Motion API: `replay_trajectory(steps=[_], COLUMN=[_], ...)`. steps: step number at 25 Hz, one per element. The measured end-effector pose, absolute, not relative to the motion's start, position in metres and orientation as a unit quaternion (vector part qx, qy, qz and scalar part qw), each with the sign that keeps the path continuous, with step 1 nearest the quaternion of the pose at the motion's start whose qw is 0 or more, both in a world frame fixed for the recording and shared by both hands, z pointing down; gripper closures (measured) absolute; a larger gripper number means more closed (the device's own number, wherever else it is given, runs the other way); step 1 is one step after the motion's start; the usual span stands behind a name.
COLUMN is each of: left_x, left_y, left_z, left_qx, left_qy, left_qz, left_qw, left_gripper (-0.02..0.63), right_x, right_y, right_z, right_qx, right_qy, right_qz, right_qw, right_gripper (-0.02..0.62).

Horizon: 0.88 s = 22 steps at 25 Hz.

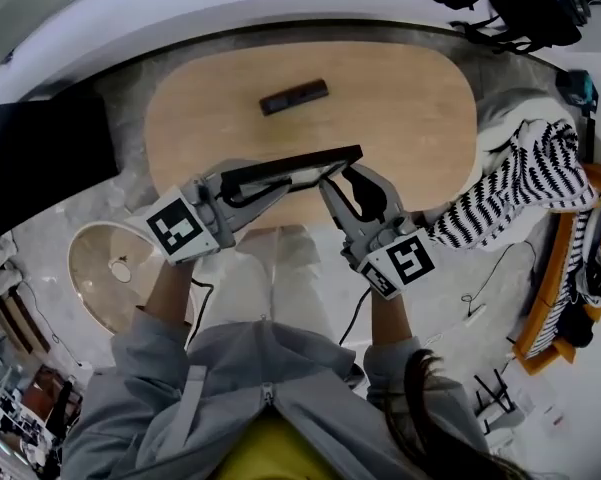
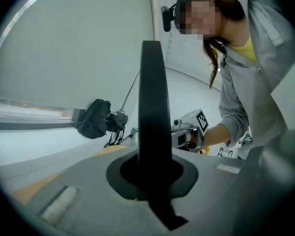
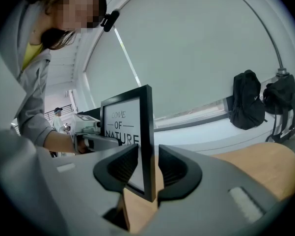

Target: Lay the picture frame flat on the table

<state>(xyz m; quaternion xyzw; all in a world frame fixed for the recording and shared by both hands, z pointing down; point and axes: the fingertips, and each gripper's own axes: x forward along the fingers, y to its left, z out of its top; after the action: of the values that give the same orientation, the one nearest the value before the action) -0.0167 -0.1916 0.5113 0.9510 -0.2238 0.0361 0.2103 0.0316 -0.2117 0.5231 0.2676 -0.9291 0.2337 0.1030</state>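
Because the fingers of the right gripper (image 3: 148, 168) stand apart around the picture frame (image 1: 300, 163), only the left gripper (image 2: 154, 176), fingers clamped on it, holds it over the near edge of the counter (image 1: 400, 98); it could pivot and fall.

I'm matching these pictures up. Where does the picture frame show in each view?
Head view: picture frame at centre, tilted.
Left gripper view: picture frame edge-on, a dark upright bar at centre.
Right gripper view: picture frame left of centre, print showing.
Shared landmark: the wooden table.

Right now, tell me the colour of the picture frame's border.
Black: the picture frame has a black border, clearest in the right gripper view.
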Motion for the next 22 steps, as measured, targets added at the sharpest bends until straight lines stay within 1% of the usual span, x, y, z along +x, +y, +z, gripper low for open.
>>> replay_trajectory(steps=[3,4,5,9,12,16,22], left_x=[-0.014,-0.013,-0.013,-0.009,-0.003,0.0,-0.02], left_y=[-0.184,-0.183,-0.182,-0.183,-0.191,-0.205,-0.2], left_z=[0.528,0.534,0.54,0.565,0.574,0.589,0.612], left_qx=[0.955,0.955,0.956,0.953,0.949,0.936,0.915], left_qy=[-0.195,-0.188,-0.183,-0.176,-0.187,-0.221,-0.268], left_qz=[0.031,0.028,0.027,0.034,0.018,0.012,0.031], left_qw=[0.222,0.226,0.229,0.243,0.254,0.272,0.301], left_gripper=[0.597,0.597,0.597,0.589,0.578,0.494,0.41], right_x=[0.031,0.031,0.032,0.039,0.05,0.069,0.083], right_y=[-0.203,-0.2,-0.198,-0.196,-0.199,-0.204,-0.2], right_z=[0.538,0.542,0.547,0.566,0.575,0.588,0.602], right_qx=[0.247,0.243,0.243,0.268,0.301,0.347,0.385], right_qy=[-0.935,-0.936,-0.937,-0.934,-0.927,-0.908,-0.888], right_qz=[0.234,0.235,0.234,0.218,0.206,0.222,0.239], right_qw=[0.101,0.098,0.094,0.093,0.085,0.075,0.081], right_gripper=[0.476,0.494,0.499,0.512,0.514,0.514,0.514])
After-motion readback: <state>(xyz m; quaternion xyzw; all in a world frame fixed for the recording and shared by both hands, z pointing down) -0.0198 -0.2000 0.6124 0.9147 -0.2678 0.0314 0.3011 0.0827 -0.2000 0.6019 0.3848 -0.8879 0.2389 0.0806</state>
